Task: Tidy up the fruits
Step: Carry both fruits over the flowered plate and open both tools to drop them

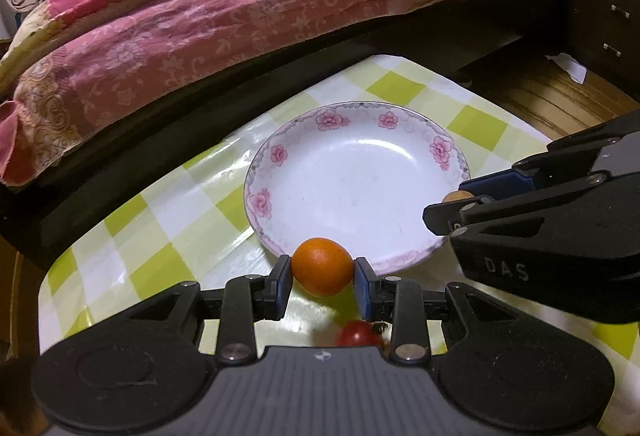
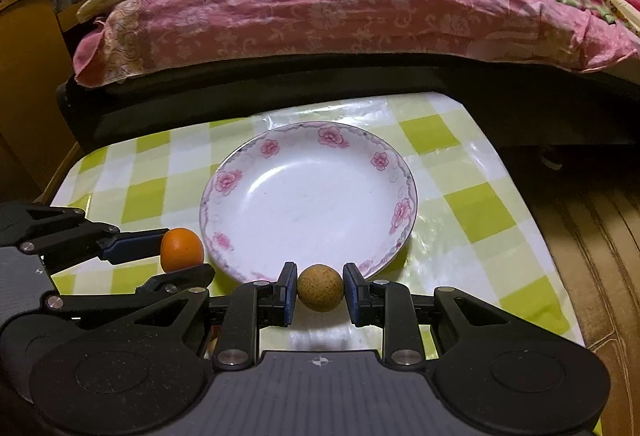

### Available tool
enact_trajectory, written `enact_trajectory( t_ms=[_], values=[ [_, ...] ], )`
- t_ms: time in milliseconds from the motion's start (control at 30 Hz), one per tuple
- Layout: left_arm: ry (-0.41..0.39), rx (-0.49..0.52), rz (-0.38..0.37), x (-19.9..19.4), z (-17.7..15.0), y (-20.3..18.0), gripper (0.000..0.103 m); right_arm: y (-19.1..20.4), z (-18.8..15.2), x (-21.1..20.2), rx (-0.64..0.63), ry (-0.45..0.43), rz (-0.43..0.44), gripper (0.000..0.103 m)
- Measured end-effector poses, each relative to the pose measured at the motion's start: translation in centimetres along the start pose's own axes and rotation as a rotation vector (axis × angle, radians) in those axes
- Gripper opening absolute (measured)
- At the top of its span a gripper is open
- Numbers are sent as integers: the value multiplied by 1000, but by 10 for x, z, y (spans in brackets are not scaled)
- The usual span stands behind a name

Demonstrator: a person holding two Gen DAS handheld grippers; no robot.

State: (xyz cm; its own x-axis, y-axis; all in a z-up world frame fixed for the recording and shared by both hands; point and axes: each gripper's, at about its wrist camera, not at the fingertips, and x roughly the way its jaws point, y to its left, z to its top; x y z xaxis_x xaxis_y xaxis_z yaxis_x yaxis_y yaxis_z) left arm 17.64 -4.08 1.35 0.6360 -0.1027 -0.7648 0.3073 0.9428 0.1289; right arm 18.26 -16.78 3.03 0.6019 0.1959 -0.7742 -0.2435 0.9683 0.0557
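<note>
the left gripper [image 1: 322,273] squeezes a round orange fruit [image 1: 322,266]. the right gripper [image 2: 320,289] squeezes a small brown bumpy ball fruit [image 2: 320,288]. both are by the near rim of the white flowered plate [image 2: 384,160].

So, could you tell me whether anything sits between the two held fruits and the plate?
Nothing visible does. The orange fruit in the left gripper and the brown fruit in the right gripper sit at the near rim of the empty plate.

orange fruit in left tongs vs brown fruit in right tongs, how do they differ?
Orange fruit is smooth, glossy and egg-shaped; brown fruit is dull, speckled and rounder. The orange fruit looks larger. Both are gripped between blue pads at the near rim of the plate, not on it.
</note>
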Motion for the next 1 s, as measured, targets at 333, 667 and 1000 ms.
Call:
enact_trajectory(
  t_ms=[333, 667, 1000],
  values=[
    [16, -15, -23, 21, 6, 7, 40, -10, 8, 26, -1, 30, 24, 22],
    [13, -2, -24, 27, 9, 5, 40, -17, 11, 40, 17, 47, 52, 23],
    [21, -39, -31, 24, 10, 13, 42, -22, 12, 40, 48, 31, 57, 29]
  ],
)
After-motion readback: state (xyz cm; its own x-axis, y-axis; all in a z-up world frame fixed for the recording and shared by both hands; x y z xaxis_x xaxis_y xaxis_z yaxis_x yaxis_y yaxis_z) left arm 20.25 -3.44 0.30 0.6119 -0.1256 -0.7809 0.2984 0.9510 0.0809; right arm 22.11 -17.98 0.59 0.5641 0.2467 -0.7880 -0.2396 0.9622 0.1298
